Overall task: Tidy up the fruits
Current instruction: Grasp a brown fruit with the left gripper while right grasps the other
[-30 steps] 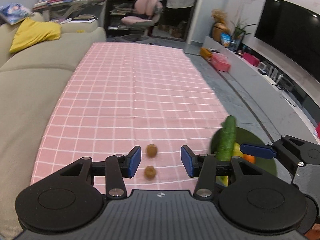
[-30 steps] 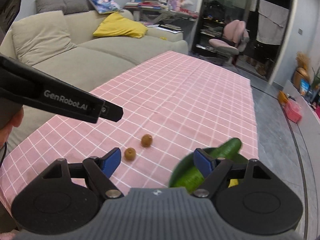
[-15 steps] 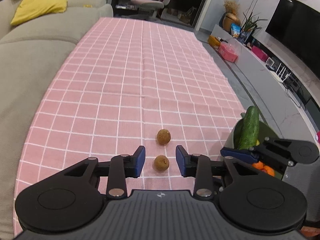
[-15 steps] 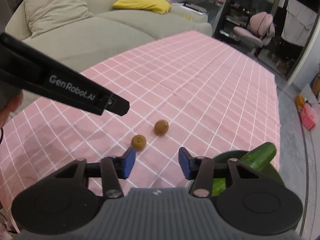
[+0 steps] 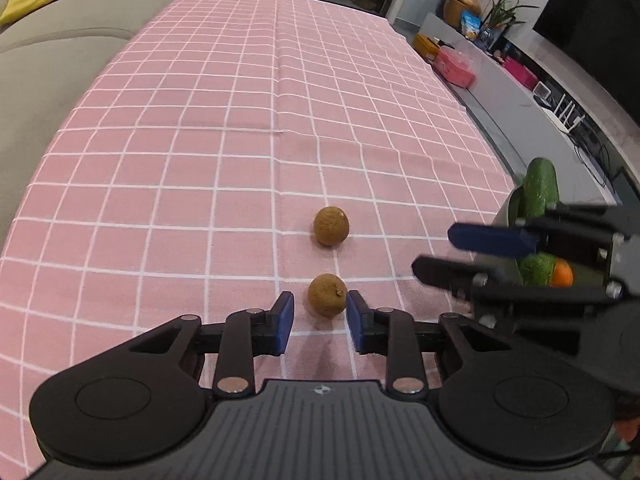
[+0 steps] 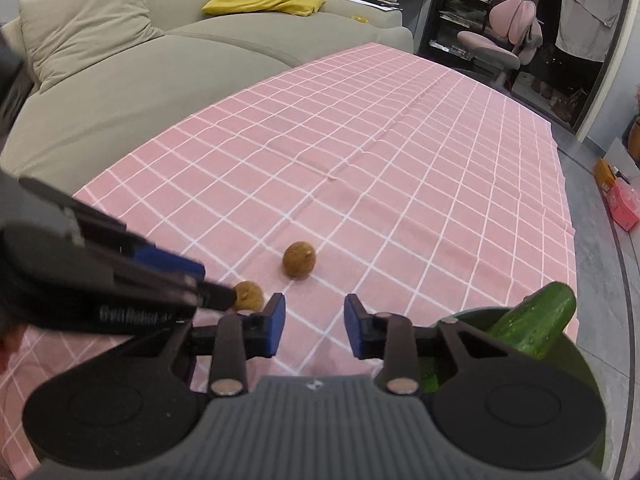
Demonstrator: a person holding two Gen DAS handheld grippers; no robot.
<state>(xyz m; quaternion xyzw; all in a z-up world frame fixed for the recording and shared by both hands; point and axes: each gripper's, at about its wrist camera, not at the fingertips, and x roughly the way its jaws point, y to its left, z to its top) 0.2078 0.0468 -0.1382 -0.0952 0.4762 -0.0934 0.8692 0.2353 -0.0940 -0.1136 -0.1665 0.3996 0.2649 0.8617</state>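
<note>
Dark green round bowl [image 6: 576,356] holds long green cucumber [image 6: 536,320], tip up-right over rim, plus orange [image 5: 563,273]. Your left claw [image 5: 320,316] spread around small brown round fruit [image 5: 327,295], not touching; right claw [image 6: 314,330] spread, holding nothing.

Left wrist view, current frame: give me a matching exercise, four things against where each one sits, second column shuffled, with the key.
Things:
1. near longan
2. far longan
3. cucumber
4. orange

Places:
A. sticking up out of the green bowl at the right
B. alone on the pink cloth, beyond the fingers
C. low in the bowl, behind the right gripper
D. between the open fingers of the left gripper, with a gap showing on each side

Pairs: 1-D, 2-B, 3-A, 4-C
</note>
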